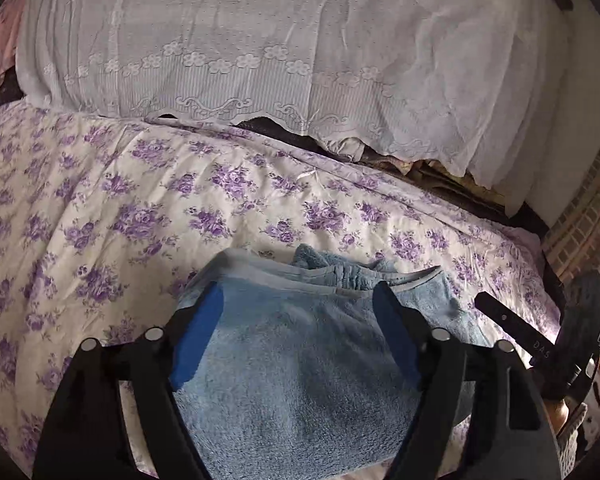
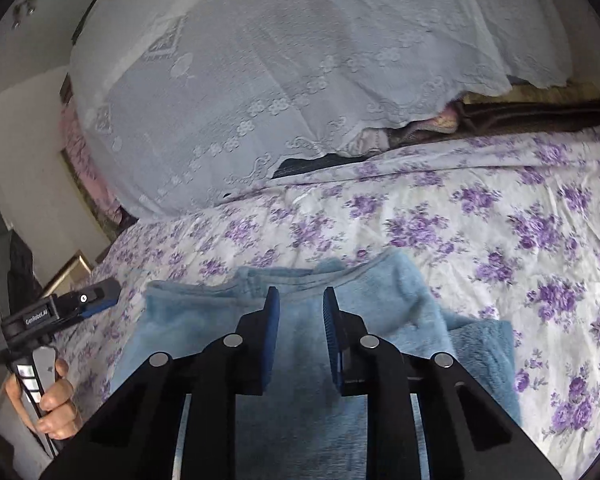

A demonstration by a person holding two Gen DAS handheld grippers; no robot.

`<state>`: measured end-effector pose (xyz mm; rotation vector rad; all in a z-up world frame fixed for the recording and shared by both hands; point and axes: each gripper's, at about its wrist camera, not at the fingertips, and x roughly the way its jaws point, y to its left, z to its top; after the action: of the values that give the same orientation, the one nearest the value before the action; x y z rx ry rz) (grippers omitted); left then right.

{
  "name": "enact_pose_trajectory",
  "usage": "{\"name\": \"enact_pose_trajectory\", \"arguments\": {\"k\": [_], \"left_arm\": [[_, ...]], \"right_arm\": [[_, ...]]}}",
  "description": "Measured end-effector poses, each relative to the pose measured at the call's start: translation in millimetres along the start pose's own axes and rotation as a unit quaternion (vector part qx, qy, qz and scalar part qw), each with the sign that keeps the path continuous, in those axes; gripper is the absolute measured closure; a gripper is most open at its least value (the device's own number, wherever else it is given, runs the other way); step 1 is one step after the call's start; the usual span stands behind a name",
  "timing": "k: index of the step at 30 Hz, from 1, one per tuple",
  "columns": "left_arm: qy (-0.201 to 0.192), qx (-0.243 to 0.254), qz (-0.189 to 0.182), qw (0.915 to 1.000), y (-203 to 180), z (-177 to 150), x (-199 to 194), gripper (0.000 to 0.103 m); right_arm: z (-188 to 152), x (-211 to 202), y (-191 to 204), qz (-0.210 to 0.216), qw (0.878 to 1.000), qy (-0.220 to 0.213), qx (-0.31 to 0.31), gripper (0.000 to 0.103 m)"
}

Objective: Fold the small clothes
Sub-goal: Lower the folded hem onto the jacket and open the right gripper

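Hovering over a light blue fleece garment (image 1: 300, 360) that lies on the floral bedsheet (image 1: 100, 208), both grippers sit above the cloth and neither holds it. Left gripper (image 1: 298, 312): jaws spread wide, blue pads clear on either side, nothing pinched. Right gripper (image 2: 301, 312): jaws narrow with a visible gap, cloth showing through beneath, pads pressing on nothing. In the right wrist view the person's left hand (image 2: 48, 396) grips the other tool's handle at the frame's left edge.

Garment appears already doubled over: a flat upper layer lies nearest the cameras, and bunched hems or a waistband (image 2: 284, 276) sit along the far edge. Which piece of clothing it is I cannot tell from this angle. A white lace cover (image 1: 260, 60) drapes over a pile behind, well apart from the work.

Judged step: between folds, a release just made. The next move likely calls for picking a fresh edge, probably a side or the near hem, pinching one layer stack cleanly with each gripper and carrying it across without dragging the bottom layer.
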<state>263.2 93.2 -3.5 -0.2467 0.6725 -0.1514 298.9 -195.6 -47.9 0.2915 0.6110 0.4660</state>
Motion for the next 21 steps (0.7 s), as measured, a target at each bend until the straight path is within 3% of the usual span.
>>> {"name": "enact_pose_trajectory", "arguments": {"k": [3,7,9,11,13,15,17,19,21], "left_arm": [[0.052,0.025,0.025,0.9980,-9.1,-2.3,36.6,0.027],[0.126,-0.027,0.091,0.9874,22.8,-17.2,99.4,0.027],[0.127,-0.026,0.096,0.9869,30.6,-22.1,109.7,0.025],[0.115,0.022,0.130,0.9845,14.1,-23.9,107.7,0.025],[0.104,0.048,0.151,0.9819,1.8,-27.5,103.7,0.025],[0.094,0.043,0.116,0.9878,-5.6,-22.8,89.5,0.026],[0.072,0.044,0.076,0.9935,-16.9,-20.5,68.2,0.025],[0.068,0.063,0.066,0.9935,-32.0,-27.1,58.0,0.025],[0.086,0.098,0.071,0.9889,-48.3,-43.0,64.1,0.020]], "right_arm": [[0.0,21.6,22.7,0.004,0.999,0.032,-0.024,0.080],[-5.1,67.2,22.0,-0.026,0.996,0.081,-0.028,0.078],[-19.1,96.6,-2.6,-0.074,0.991,0.113,-0.011,0.080],[-22.8,97.3,-19.8,-0.044,0.993,0.111,0.027,0.084],[-18.9,85.1,-19.5,-0.047,0.994,0.093,0.030,0.084],[-21.0,68.4,-14.0,-0.054,0.996,0.072,0.027,0.080],[-23.7,54.0,1.6,-0.033,0.997,0.071,0.003,0.079],[-31.2,43.4,18.0,-0.025,0.996,0.078,-0.022,0.079],[-50.0,46.8,31.2,-0.038,0.991,0.114,-0.056,0.078]]}}
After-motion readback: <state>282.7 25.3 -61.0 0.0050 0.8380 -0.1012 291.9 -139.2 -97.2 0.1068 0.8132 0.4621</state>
